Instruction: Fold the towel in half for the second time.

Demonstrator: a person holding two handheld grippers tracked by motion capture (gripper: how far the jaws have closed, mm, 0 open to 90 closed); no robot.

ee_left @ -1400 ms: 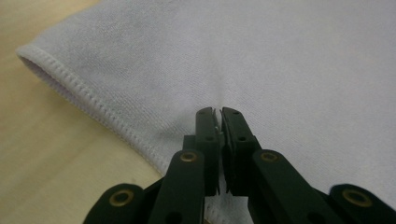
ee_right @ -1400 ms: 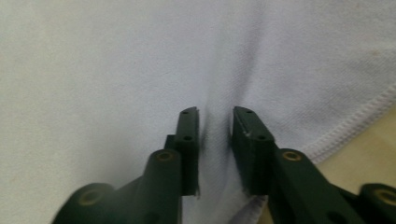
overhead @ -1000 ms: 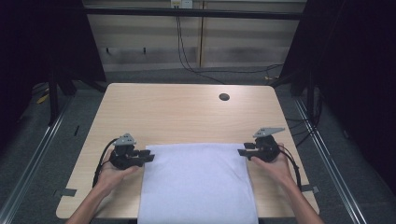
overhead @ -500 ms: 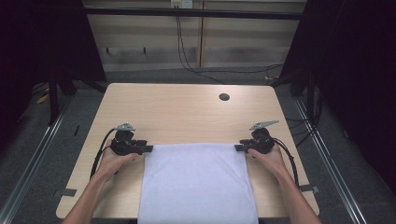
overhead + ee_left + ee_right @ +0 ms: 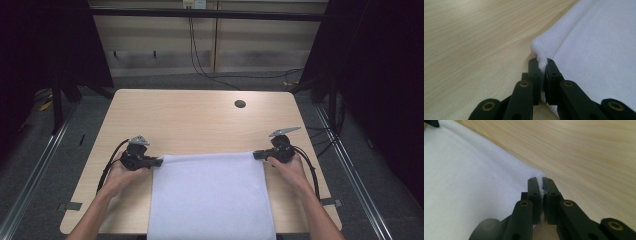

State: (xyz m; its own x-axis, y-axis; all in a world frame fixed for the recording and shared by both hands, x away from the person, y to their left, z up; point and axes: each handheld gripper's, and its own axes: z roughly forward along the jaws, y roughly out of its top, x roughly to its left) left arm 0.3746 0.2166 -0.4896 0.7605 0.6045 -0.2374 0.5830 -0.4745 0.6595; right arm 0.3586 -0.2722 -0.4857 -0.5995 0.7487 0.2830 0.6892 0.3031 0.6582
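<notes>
A white towel (image 5: 210,195) lies spread on the wooden table (image 5: 195,120) and hangs over its near edge. My left gripper (image 5: 159,161) is shut on the towel's far left corner. In the left gripper view the corner of the towel (image 5: 584,45) bunches up between the closed jaws of that gripper (image 5: 542,61). My right gripper (image 5: 256,155) is shut on the far right corner. In the right gripper view a thin fold of the towel (image 5: 469,185) is pinched between the jaws of that gripper (image 5: 541,180). The far edge runs straight between the two grippers.
A round dark hole (image 5: 240,104) sits in the table top at the back right. Beyond the towel's far edge lies bare wood. Cables (image 5: 107,165) trail from each gripper along the hands. Dark floor and metal rails surround the table.
Both grippers have moved away from me across the table, dragging the towel's far edge farther onto the table. Both stay shut on their corners.
</notes>
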